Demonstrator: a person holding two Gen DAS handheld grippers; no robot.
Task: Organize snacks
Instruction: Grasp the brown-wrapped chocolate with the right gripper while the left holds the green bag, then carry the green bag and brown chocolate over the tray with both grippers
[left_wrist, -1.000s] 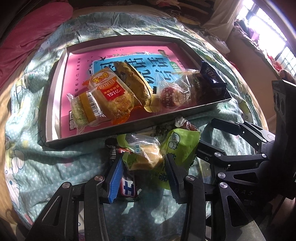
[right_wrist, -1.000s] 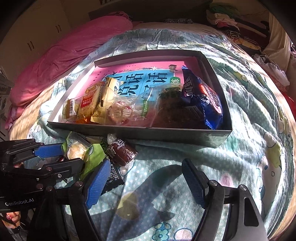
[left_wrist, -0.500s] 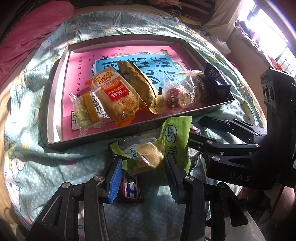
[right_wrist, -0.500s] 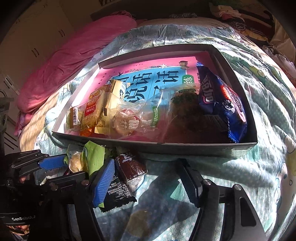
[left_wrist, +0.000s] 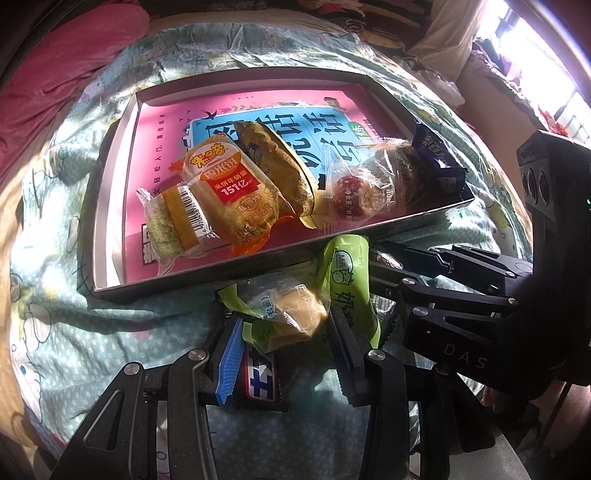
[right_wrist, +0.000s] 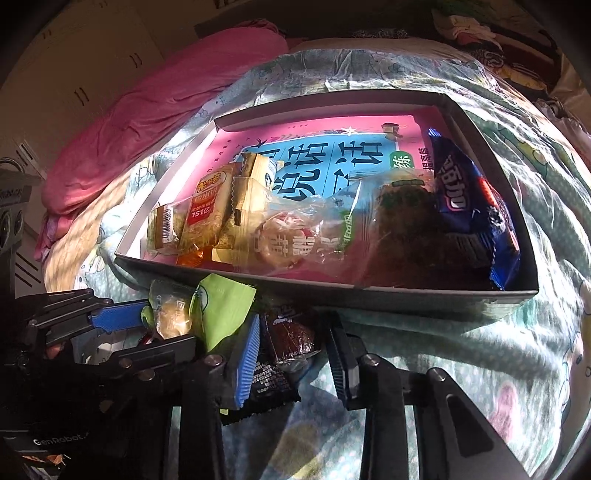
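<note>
On the bedspread in front of the grey tray (left_wrist: 207, 282), my left gripper (left_wrist: 286, 347) is shut on a green-and-clear cake packet (left_wrist: 291, 314). A dark bar wrapper (left_wrist: 262, 382) lies under its fingers. Just to the right, my right gripper (right_wrist: 293, 363) is closing its jaws on a brown snack packet (right_wrist: 291, 336), and the pads touch its sides. A black packet (right_wrist: 267, 382) lies beneath that one. The right wrist view also shows the left gripper (right_wrist: 166, 328) with the cake packet (right_wrist: 221, 310). The right gripper's tips are hidden behind the green wrapper in the left wrist view.
The tray (right_wrist: 369, 295) has a pink-and-blue book as its floor and holds several snacks: an orange rice-cake pack (left_wrist: 225, 195), a clear bag (right_wrist: 295, 240) and a dark blue cookie bag (right_wrist: 469, 199). A pink duvet (right_wrist: 155, 107) lies at the back left.
The right gripper has moved in toward the tray's front wall and its jaws have narrowed around the brown packet. The left gripper has stayed put with the cake packet.
</note>
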